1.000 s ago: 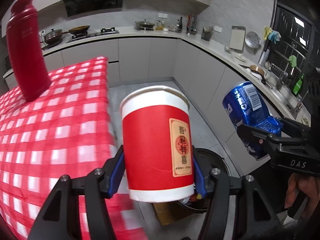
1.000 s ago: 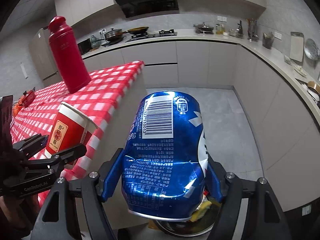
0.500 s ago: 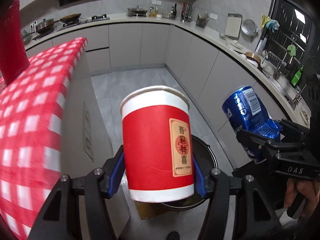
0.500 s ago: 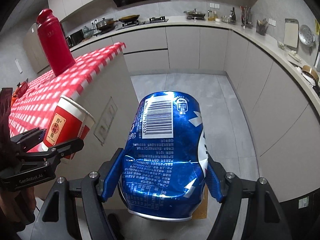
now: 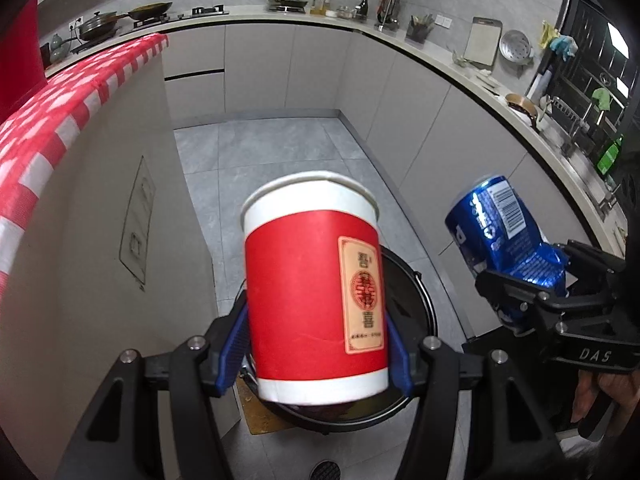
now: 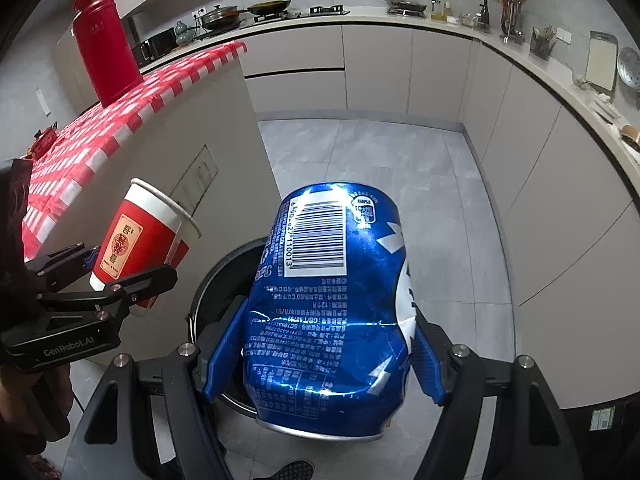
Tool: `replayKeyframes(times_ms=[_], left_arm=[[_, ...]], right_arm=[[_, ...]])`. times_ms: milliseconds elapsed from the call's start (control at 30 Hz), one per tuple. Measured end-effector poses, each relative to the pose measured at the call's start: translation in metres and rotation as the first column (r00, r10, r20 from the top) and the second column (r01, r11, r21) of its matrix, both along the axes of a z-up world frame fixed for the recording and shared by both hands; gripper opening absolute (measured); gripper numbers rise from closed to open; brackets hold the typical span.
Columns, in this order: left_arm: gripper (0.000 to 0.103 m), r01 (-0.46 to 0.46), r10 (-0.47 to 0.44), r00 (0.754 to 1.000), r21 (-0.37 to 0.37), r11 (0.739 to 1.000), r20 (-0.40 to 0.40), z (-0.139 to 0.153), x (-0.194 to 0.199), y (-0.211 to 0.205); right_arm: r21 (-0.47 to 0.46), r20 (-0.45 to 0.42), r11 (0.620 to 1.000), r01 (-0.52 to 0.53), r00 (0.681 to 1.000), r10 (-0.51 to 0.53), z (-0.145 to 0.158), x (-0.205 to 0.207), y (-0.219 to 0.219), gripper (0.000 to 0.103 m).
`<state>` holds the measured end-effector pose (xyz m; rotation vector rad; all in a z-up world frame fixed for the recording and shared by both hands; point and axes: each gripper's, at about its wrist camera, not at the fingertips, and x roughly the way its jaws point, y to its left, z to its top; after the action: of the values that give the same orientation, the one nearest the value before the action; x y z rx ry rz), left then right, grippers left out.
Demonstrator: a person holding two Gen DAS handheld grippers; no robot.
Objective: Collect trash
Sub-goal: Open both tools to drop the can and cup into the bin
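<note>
My left gripper (image 5: pixel 318 344) is shut on a red paper cup (image 5: pixel 314 292) with a white rim, held upright above a round black trash bin (image 5: pixel 416 292) on the floor. My right gripper (image 6: pixel 328 360) is shut on a dented blue drink can (image 6: pixel 332 304), held over the same trash bin (image 6: pixel 224 276). The can also shows at the right of the left wrist view (image 5: pixel 504 236), and the cup at the left of the right wrist view (image 6: pixel 144 240). The bin's inside is mostly hidden behind the cup and can.
A counter with a red checked cloth (image 6: pixel 132 108) stands to the left, its white side panel (image 5: pixel 132 240) close to the bin. A red thermos (image 6: pixel 104 44) stands on it. Grey kitchen cabinets (image 6: pixel 540 160) curve round the right. Grey tiled floor (image 5: pixel 272 152) lies ahead.
Both grippers have moved off the checked counter and lower, still holding the cup and can. The trash bin now lies directly beneath them and shows larger.
</note>
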<state>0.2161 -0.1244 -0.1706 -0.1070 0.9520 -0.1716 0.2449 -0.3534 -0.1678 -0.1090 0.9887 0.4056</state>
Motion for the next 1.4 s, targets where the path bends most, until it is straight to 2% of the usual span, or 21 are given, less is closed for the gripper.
replayKeyframes(times_ms=[400,500,600,700,733,800,900,967,1100,1400], left_arm=[[0.061,-0.035,0.035,0.999,0.006,0.999,-0.011,-0.034,0.003,-0.008],[0.061,-0.045,0.045,0.999,0.008,0.999,-0.019,-0.043,0.000,-0.008],[0.061,-0.053,0.052,0.998,-0.021,0.998,-0.047,-0.054,0.004,-0.004],[0.069,-0.065,0.063,0.997,-0.045,0.997,-0.036,-0.059,0.005,-0.001],[0.082,-0.088,0.086,0.995,-0.031,0.996,-0.050,-0.064,0.007,0.001],[0.092,-0.118,0.116,0.991,-0.020,0.993,-0.063,-0.072,0.008,0.004],[0.094,-0.120,0.119,0.990,-0.005,0.993,-0.072,-0.082,0.003,0.001],[0.095,-0.114,0.116,0.991,0.024,0.993,-0.068,-0.087,-0.001,-0.004],[0.095,-0.120,0.123,0.989,0.040,0.992,-0.078,-0.091,-0.002,-0.004],[0.096,-0.082,0.092,0.991,0.108,0.991,-0.099,-0.082,-0.008,-0.011]], right_arm=[[-0.018,-0.027,0.997,-0.080,0.996,0.080,-0.044,0.002,0.005,0.075],[-0.037,-0.035,0.992,-0.119,0.992,0.118,-0.056,0.002,0.009,0.075],[-0.056,-0.042,0.983,-0.176,0.984,0.174,-0.067,0.002,0.016,0.075],[-0.119,-0.006,0.949,-0.293,0.956,0.294,-0.077,0.004,0.033,0.079],[-0.175,0.023,0.929,-0.327,0.942,0.336,-0.082,0.002,0.037,0.103],[-0.255,0.071,0.900,-0.353,0.922,0.382,-0.089,0.001,0.040,0.103],[-0.278,0.090,0.906,-0.319,0.930,0.355,-0.093,0.007,0.032,0.103],[-0.281,0.102,0.923,-0.264,0.948,0.302,-0.096,0.013,0.025,0.103],[-0.255,0.086,0.948,-0.191,0.972,0.219,-0.103,0.023,0.018,0.103],[-0.214,0.057,0.967,-0.138,0.987,0.153,-0.093,0.023,0.024,0.103]])
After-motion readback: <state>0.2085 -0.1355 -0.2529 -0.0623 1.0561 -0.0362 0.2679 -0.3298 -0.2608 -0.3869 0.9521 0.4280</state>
